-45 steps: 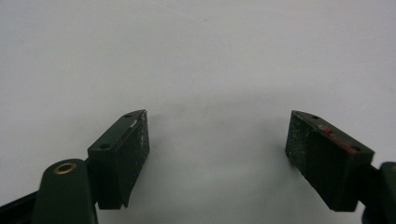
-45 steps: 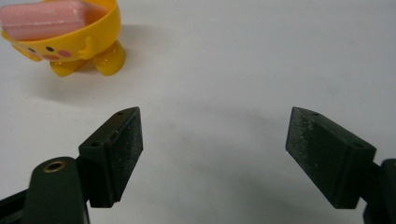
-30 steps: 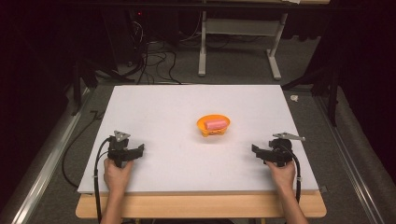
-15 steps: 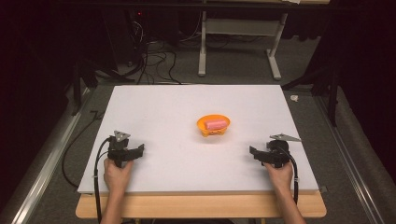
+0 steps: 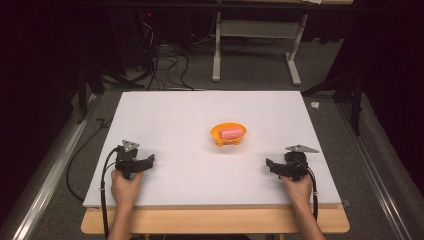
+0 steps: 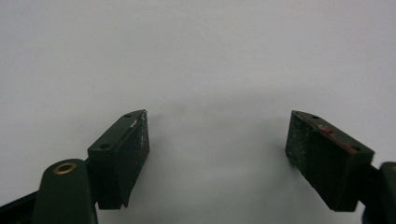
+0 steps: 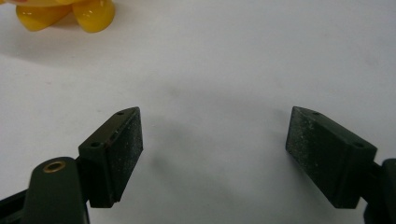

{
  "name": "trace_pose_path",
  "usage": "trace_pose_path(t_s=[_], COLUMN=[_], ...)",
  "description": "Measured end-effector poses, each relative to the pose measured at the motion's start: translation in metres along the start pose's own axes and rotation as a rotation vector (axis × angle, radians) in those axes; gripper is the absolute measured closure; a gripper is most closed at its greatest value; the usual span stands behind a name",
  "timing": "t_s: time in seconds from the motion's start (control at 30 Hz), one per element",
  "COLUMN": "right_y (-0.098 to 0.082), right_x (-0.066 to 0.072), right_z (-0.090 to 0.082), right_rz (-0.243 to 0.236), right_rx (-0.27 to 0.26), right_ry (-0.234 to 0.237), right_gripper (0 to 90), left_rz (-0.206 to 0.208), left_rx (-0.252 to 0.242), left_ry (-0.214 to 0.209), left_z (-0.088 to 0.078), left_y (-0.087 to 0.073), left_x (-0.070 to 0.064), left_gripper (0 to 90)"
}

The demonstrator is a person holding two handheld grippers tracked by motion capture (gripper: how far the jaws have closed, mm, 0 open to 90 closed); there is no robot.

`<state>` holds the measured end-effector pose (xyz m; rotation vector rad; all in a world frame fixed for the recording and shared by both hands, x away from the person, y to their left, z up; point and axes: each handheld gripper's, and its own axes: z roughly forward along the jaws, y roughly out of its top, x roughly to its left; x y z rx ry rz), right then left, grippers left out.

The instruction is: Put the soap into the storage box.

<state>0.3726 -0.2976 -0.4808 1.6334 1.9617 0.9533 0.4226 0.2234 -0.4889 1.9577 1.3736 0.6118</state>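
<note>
An orange bowl (image 5: 228,134) on small feet stands in the middle of the white board (image 5: 210,107), with a pink cylinder (image 5: 231,133) lying in it. My left gripper (image 5: 148,161) rests on the board near its front left, held by a hand, jaws open over bare white surface (image 6: 217,135). At the front right my right gripper (image 5: 270,165) sits on the board, open with nothing between its pads (image 7: 212,137). The bowl's yellow-orange feet (image 7: 65,14) show at the top left of the right gripper view.
The board lies on a wooden table (image 5: 215,221) whose front edge runs along the bottom. Behind it are a white desk frame (image 5: 255,45), cables on the grey floor (image 5: 165,65) and a metal rail (image 5: 45,165) at the left.
The right gripper has shifted slightly left along the board. The left gripper, bowl and pink cylinder have stayed put.
</note>
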Motion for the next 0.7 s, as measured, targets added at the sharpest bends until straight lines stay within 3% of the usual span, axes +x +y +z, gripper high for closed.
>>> trace_pose_path(t_s=[0.17, 0.27, 0.7], right_y=[-0.001, -0.001, -0.001], right_x=[0.005, 0.012, 0.012], right_z=[0.002, 0.004, 0.004], right_rz=[-0.040, -0.093, -0.094], right_rx=[0.010, 0.027, 0.029], right_ry=[-0.033, -0.082, -0.083], right_gripper=[18.9, 18.6, 18.6], left_rz=[0.001, -0.002, -0.003], left_rx=[0.000, 0.000, 0.004], left_ry=[0.001, 0.001, -0.002], left_z=[0.000, 0.000, 0.000], left_y=[0.000, 0.000, 0.000], left_x=[0.000, 0.000, 0.000], left_gripper=[22.0, 21.9, 22.0])
